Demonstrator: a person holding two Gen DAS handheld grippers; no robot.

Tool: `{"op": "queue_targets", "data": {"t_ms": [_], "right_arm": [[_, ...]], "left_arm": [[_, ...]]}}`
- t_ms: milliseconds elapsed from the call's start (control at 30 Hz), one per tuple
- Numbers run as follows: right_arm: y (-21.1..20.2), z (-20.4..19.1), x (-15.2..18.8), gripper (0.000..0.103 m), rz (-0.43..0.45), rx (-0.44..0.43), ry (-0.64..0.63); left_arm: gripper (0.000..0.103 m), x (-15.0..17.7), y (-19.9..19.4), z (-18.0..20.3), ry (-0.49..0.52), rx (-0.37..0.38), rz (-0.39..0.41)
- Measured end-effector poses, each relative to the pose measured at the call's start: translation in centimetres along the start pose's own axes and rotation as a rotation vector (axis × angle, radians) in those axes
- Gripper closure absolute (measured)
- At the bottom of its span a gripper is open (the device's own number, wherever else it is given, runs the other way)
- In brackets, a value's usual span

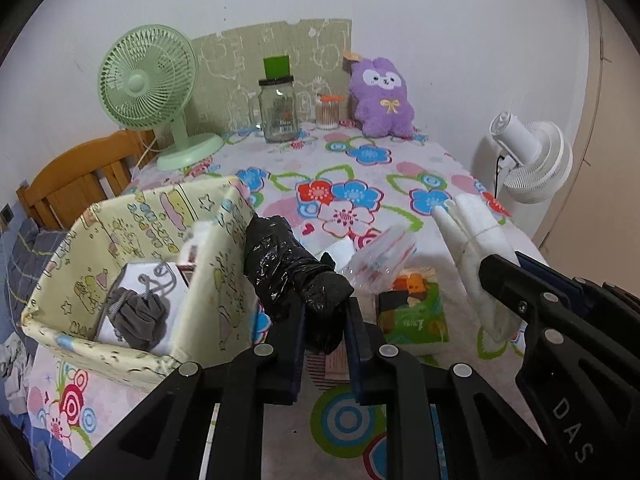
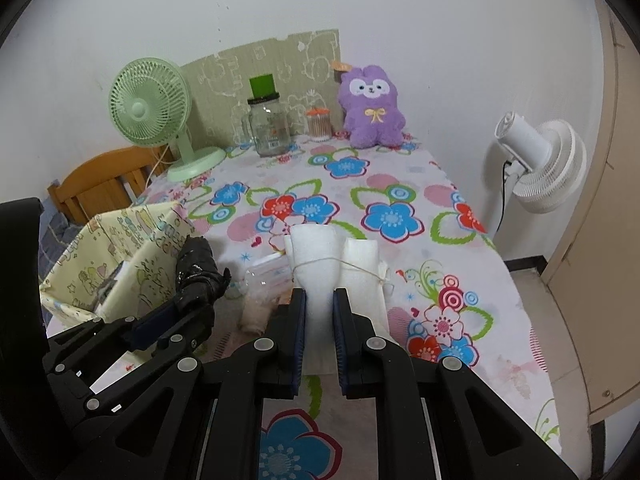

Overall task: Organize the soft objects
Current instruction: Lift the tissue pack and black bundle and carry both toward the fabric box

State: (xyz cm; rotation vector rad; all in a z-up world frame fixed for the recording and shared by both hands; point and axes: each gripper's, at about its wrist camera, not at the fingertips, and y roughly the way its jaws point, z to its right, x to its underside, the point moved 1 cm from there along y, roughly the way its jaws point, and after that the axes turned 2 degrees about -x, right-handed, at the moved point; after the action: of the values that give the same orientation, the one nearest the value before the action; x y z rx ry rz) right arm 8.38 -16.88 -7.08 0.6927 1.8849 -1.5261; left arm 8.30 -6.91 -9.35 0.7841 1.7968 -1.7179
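At far left, bin (image 1: 132,232): yellow fabric, near wall cut across by grippers; grey pouch (image 1: 138,314) inside, other contents hard to make out. Left gripper (image 1: 326,334): jaws clamped on black roll (image 1: 288,264), raised beside the bin. Clear packet (image 1: 380,256): blurred, contents unreadable. Right gripper (image 2: 319,312): jaws clamped on white bundle (image 2: 332,256), string-tied, lower end hidden.

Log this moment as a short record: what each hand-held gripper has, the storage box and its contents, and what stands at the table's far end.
left hand-held gripper: shut on black plastic roll
right hand-held gripper: shut on white foam bundle, tied with string
fabric box: open, holds grey drawstring pouch
far end: green fan, glass jar, purple plush
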Motion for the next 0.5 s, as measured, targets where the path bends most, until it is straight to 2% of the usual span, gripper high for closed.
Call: {"op": "queue_targets", "data": {"t_ms": [500], "right_arm": [[-3.2, -2.2, -2.1, 0.087, 0.076, -0.008, -0.045]], "left_arm": [[0.087, -1.8, -3.5, -1.4, -0.008, -0.005, 0.092]]}}
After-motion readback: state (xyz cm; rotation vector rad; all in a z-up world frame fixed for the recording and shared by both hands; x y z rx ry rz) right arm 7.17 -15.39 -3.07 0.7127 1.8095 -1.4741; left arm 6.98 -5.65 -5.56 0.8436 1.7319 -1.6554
